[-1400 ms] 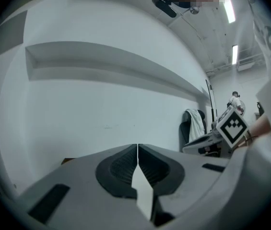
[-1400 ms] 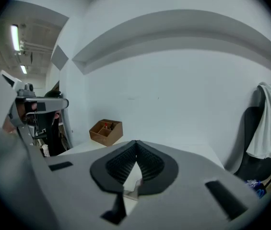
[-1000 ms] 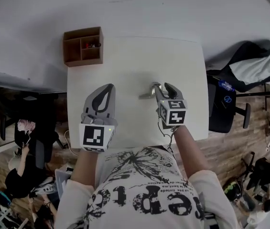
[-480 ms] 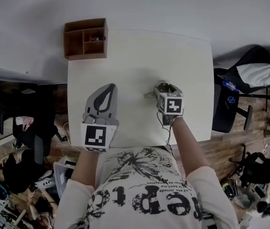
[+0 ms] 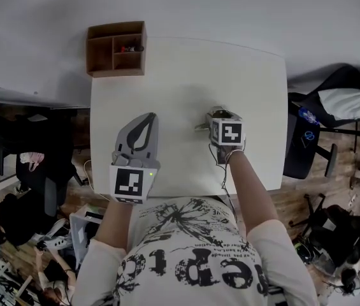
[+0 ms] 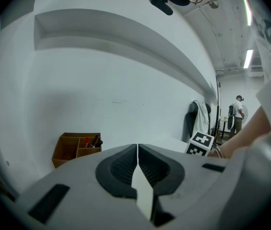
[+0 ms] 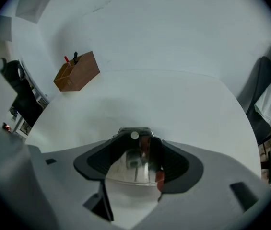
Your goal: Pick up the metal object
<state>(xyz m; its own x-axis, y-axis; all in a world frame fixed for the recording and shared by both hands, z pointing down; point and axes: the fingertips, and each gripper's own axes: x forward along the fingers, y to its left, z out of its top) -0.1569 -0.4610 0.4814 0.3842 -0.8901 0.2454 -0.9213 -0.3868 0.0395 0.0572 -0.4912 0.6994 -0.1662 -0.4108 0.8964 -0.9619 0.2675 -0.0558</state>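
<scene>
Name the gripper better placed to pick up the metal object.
Right. The right gripper has its open jaws on either side of the metal object. The left gripper is shut, empty and off to the side.

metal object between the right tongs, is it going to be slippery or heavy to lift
Probably slippery: the metal object looks polished and mirror-like, so the tongs could slide on it. It is likely stiff and heavy for its size, since it looks like solid metal. In the head view a part pokes out sideways past the right gripper, so it may tilt when lifted.
</scene>
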